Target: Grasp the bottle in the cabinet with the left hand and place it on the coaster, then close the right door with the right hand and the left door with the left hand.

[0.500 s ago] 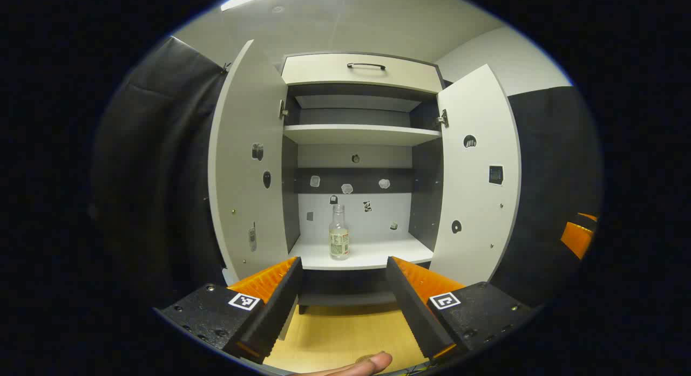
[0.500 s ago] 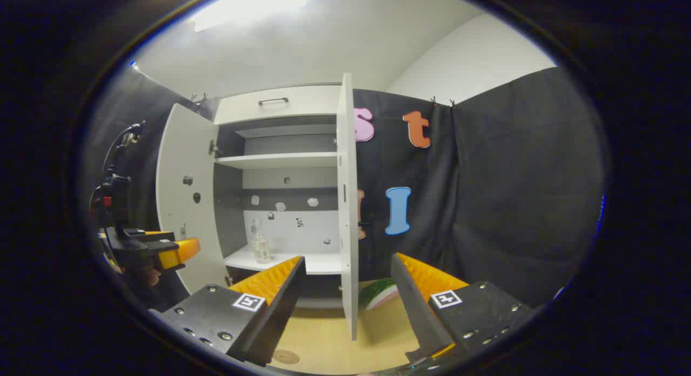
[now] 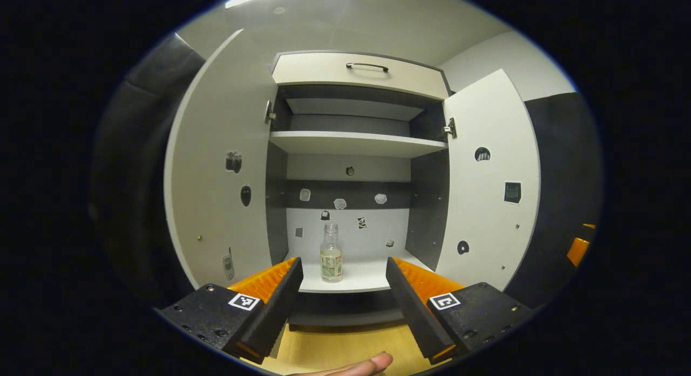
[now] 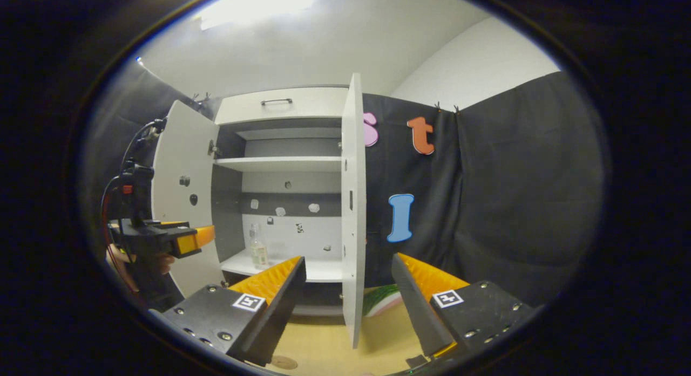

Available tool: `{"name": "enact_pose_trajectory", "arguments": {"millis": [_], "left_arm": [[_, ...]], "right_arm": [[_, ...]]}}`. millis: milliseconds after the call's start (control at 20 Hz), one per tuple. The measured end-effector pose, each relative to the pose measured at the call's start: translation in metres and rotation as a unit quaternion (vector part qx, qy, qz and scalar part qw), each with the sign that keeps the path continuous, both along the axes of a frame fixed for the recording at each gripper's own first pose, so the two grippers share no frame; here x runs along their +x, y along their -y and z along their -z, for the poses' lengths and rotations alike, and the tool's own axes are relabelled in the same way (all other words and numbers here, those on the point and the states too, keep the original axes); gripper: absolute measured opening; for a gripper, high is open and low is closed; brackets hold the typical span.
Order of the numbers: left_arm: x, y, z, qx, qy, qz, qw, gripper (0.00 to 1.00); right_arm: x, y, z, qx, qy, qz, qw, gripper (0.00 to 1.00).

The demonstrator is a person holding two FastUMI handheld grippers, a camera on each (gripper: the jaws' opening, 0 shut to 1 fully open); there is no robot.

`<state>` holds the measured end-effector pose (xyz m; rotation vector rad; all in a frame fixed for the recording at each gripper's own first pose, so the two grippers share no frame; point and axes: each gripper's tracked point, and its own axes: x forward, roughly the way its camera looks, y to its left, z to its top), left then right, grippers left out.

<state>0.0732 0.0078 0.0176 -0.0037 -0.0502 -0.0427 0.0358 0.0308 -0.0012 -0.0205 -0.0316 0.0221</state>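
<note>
Your left gripper (image 3: 343, 306) is spread wide with nothing between its fingers, aimed straight at the open cabinet (image 3: 356, 68). The bottle (image 3: 330, 253) stands upright on the lower shelf (image 3: 367, 273), apart from the fingers. It is clear glass, uncapped, with a pale label whose print is too small to read. Small stickers dot the back panel and both doors; none carries legible writing. The left door (image 3: 216, 165) and right door (image 3: 491, 182) both hang open.

Your right gripper (image 4: 348, 306) is also wide and holds nothing, with the right door's edge running between its fingers farther off. The coaster (image 4: 283, 361) lies on the wooden tabletop (image 4: 334, 343) near its left finger.
</note>
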Motion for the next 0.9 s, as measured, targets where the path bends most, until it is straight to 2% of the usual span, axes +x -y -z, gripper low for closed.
{"name": "enact_pose_trajectory", "arguments": {"millis": [300, 400, 450, 550, 600, 700, 750, 900], "left_arm": [[0.080, -0.007, 0.023, 0.003, -0.005, -0.009, 1.000, 0.98], [0.110, -0.010, 0.036, 0.000, -0.009, -0.015, 1.000, 0.98], [0.123, -0.011, 0.041, -0.001, -0.011, -0.013, 1.000, 0.98], [0.152, -0.011, 0.055, 0.001, -0.015, -0.007, 1.000, 0.98], [0.168, -0.017, 0.058, 0.002, -0.012, -0.017, 1.000, 0.99], [0.195, -0.022, 0.068, 0.006, -0.013, -0.022, 1.000, 0.98], [0.207, -0.026, 0.072, 0.007, -0.014, -0.026, 1.000, 0.98], [0.242, -0.033, 0.088, 0.010, -0.021, -0.033, 0.999, 0.98]], "right_arm": [[0.047, -0.010, 0.010, 0.005, 0.003, 0.015, 1.000, 0.97], [0.062, -0.022, 0.015, 0.013, 0.000, 0.006, 1.000, 0.94], [0.069, -0.027, 0.016, 0.016, -0.001, 0.000, 1.000, 0.97], [0.080, -0.037, 0.017, 0.020, -0.001, -0.007, 1.000, 0.97], [0.084, -0.041, 0.015, 0.024, 0.002, -0.010, 1.000, 0.97], [0.089, -0.053, 0.009, 0.035, 0.016, -0.022, 0.999, 0.94], [0.090, -0.061, 0.005, 0.042, 0.024, -0.030, 0.998, 0.97], [0.088, -0.076, -0.007, 0.058, 0.045, -0.058, 0.996, 0.97]]}}
